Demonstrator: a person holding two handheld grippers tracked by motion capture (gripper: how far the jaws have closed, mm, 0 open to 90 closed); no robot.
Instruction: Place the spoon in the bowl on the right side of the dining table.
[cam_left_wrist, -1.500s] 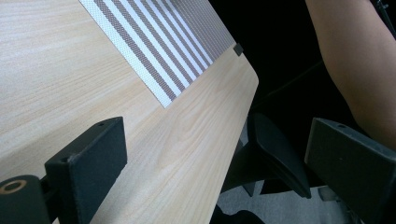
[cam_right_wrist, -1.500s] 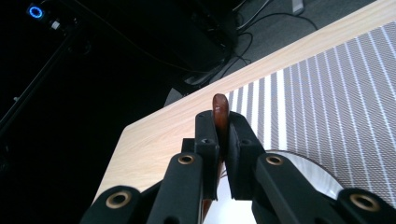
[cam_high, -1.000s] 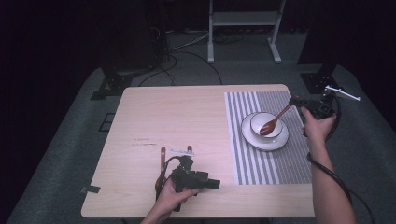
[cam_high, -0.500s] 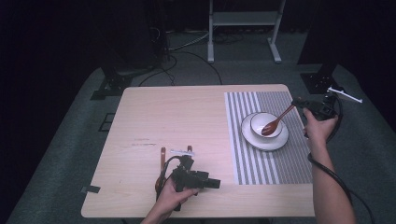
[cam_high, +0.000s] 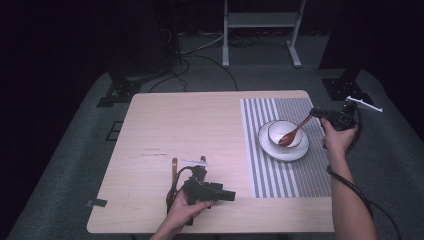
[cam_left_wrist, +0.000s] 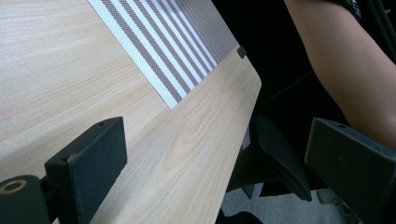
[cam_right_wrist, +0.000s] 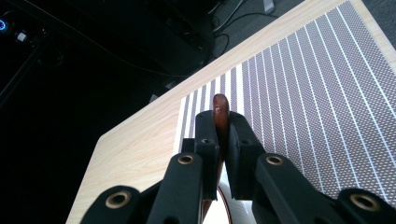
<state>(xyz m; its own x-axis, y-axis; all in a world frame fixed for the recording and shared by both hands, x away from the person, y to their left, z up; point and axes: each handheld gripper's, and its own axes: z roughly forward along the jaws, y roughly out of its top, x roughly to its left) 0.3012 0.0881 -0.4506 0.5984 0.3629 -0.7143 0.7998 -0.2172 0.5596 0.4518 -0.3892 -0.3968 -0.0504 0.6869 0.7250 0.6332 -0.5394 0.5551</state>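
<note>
A: Where is the wooden spoon (cam_high: 295, 132) at this moment?

B: Its dark head lies in the white bowl (cam_high: 283, 134), and its handle slopes up to the right into the right tool (cam_high: 316, 113). The bowl stands on a white plate (cam_high: 283, 149), and the plate rests on the striped mat (cam_high: 287, 175) at the right side of the table (cam_high: 190, 125).

A: Is the right tool really clamped on it?

B: Yes. In the right gripper view the two black jaws are pressed together on the spoon's handle, and its reddish-brown end pokes out above them. A little of the white bowl shows below the jaws there.

A: And the other hand?

B: The left tool (cam_high: 227, 195) lies low on the table near the front edge, well apart from the bowl, with the left hand (cam_high: 184, 209) wrapped round its body. It points to the right. In the left gripper view its jaws stand wide apart with nothing between them; past them you see bare wood, the near corner of the mat and the person's right forearm (cam_left_wrist: 345, 65).
</note>
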